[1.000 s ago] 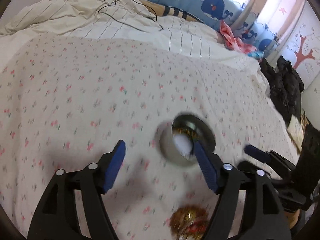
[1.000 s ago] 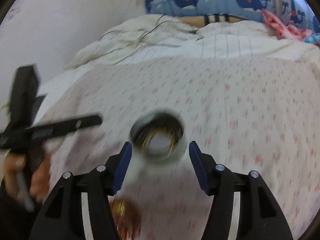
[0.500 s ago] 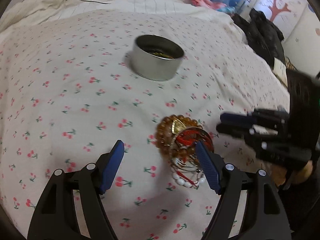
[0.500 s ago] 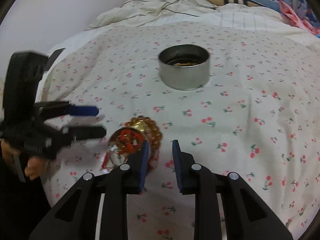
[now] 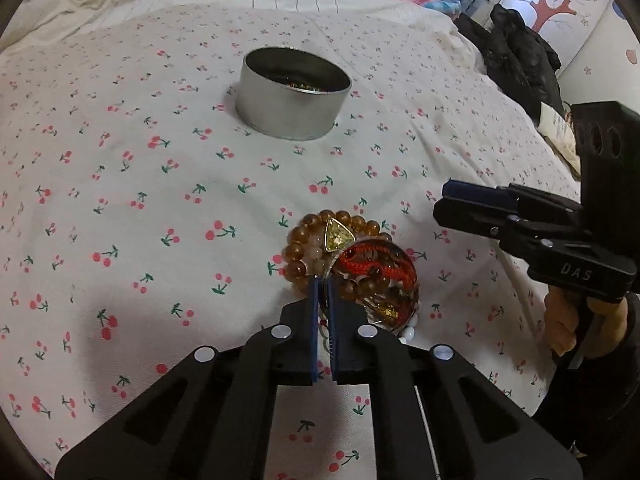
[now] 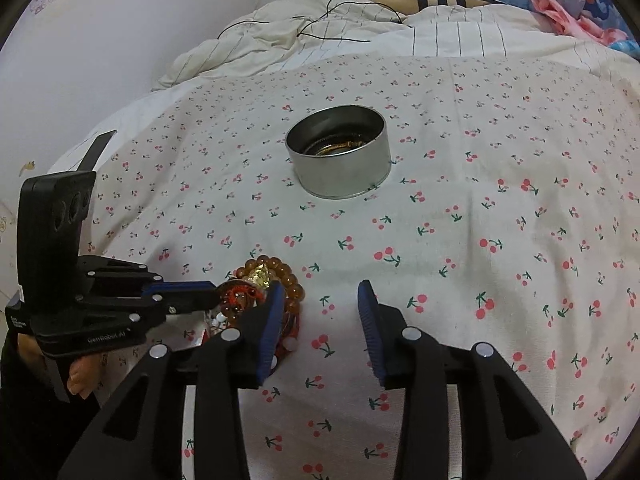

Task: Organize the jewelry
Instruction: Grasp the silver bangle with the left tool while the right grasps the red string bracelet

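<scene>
Jaws of your left gripper (image 5: 324,284) have just snapped shut on the bangle (image 5: 374,280) in the jewelry pile, lower centre; your right gripper (image 6: 318,304) has just reopened, empty. Next, I'd judge, carry it to the tin (image 5: 294,92) above.

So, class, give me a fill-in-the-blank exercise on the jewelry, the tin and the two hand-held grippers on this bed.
1. The round metal tin stands on a sheet printed with red ____.
2. The left hand-held gripper is ____ on the thin metal bangle.
3. The right hand-held gripper holds ____.
4. The amber bead bracelet lies ____ the tin.

Missing words: cherries; shut; nothing; outside
</scene>
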Demonstrator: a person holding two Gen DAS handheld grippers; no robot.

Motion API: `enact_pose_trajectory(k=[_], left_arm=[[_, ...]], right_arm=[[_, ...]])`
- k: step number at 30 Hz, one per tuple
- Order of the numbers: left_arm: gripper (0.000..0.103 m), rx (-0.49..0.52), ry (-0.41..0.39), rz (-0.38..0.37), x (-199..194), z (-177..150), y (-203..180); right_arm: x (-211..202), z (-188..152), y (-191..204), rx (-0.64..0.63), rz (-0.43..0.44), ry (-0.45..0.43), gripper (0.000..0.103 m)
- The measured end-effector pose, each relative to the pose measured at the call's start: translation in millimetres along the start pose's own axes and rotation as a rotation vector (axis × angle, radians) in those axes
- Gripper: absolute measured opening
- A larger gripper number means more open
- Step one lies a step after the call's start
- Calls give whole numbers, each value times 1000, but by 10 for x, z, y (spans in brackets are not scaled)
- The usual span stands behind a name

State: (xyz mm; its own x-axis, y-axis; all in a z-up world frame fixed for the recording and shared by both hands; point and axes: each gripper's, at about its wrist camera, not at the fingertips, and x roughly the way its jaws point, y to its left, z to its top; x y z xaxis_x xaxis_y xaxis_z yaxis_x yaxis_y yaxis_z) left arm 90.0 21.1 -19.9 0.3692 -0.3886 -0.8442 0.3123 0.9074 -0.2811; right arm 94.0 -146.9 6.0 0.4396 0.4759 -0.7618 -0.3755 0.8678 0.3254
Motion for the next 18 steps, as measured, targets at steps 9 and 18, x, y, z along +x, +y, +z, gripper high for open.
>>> enact_pose_trajectory(k=[9, 18], left_arm=[[3, -99, -79, -149, -266, 86, 219], [3, -193, -133, -155, -414, 116, 495]], right_arm=[[100, -34, -22, -2, -24, 55, 38], [32, -155, 496, -243, 53, -3, 55]])
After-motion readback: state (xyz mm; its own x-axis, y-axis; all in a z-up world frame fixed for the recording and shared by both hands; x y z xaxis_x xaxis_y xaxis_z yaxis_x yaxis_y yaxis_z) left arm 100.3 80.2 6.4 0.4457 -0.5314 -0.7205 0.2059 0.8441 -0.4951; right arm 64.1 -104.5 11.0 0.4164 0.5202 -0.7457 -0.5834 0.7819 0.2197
